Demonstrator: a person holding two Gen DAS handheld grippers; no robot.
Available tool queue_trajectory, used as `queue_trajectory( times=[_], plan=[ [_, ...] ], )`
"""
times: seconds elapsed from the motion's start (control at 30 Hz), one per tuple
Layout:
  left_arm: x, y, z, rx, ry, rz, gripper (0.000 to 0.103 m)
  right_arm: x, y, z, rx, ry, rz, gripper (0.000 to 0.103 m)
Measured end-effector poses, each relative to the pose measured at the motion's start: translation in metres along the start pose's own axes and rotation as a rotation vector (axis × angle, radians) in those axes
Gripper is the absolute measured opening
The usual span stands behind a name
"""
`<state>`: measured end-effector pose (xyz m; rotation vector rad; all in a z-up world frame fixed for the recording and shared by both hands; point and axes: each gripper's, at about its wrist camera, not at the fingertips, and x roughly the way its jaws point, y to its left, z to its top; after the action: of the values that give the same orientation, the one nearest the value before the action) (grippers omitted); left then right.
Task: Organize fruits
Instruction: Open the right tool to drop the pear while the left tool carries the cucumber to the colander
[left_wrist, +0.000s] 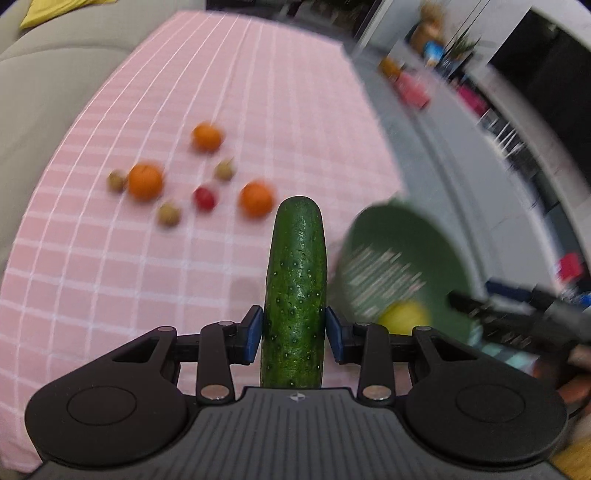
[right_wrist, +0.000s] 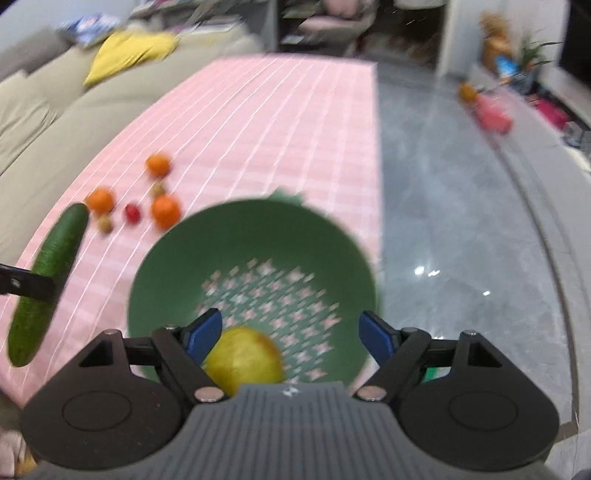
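My left gripper (left_wrist: 294, 330) is shut on a green cucumber (left_wrist: 295, 295) and holds it above the pink checked tablecloth (left_wrist: 110, 277); the cucumber also shows in the right wrist view (right_wrist: 51, 280). A green colander (right_wrist: 251, 291) stands at the table's right edge with a yellow fruit (right_wrist: 243, 360) inside; it shows in the left wrist view (left_wrist: 402, 266) too. My right gripper (right_wrist: 291, 334) is open over the colander, just above the yellow fruit. Three oranges (left_wrist: 144, 181), a red fruit (left_wrist: 204, 197) and small brownish fruits (left_wrist: 168, 214) lie on the cloth beyond.
A beige sofa (right_wrist: 44, 122) with a yellow cushion (right_wrist: 125, 51) runs along the table's left side. Grey floor (right_wrist: 461, 221) lies to the right of the table, with toys and shelves at the far wall.
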<state>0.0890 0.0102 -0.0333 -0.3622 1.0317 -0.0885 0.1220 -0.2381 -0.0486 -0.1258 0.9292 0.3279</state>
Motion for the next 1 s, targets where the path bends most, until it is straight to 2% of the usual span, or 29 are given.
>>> queue_trajectory(
  times=[0.07,0.2,0.27,0.37,0.57,0.77,1.0],
  plan=[
    [-0.003,-0.015,0.01,0.015,-0.032,-0.033,0.041,-0.006,-0.006,0.001,0.038,-0.041,-0.059,0.078],
    [0.009,-0.044,0.029,0.038,-0.055,-0.078,0.041,-0.003,-0.016,0.001,0.094,-0.062,-0.11,0.075],
    [0.022,-0.054,0.036,0.036,-0.06,-0.1,0.041,0.002,-0.019,0.0,0.109,-0.055,-0.113,0.061],
    [0.047,-0.064,0.043,0.042,-0.031,-0.118,0.041,0.008,-0.019,-0.002,0.111,-0.044,-0.114,0.06],
    [0.087,-0.077,0.039,0.078,0.028,-0.06,0.041,0.018,-0.022,-0.006,0.118,-0.023,-0.098,0.049],
    [0.107,-0.079,0.028,0.135,0.059,-0.011,0.041,0.023,-0.025,-0.007,0.128,-0.014,-0.089,0.048],
    [0.117,-0.083,0.024,0.177,0.084,-0.001,0.042,0.024,-0.024,-0.005,0.121,-0.009,-0.082,0.048]
  ],
)
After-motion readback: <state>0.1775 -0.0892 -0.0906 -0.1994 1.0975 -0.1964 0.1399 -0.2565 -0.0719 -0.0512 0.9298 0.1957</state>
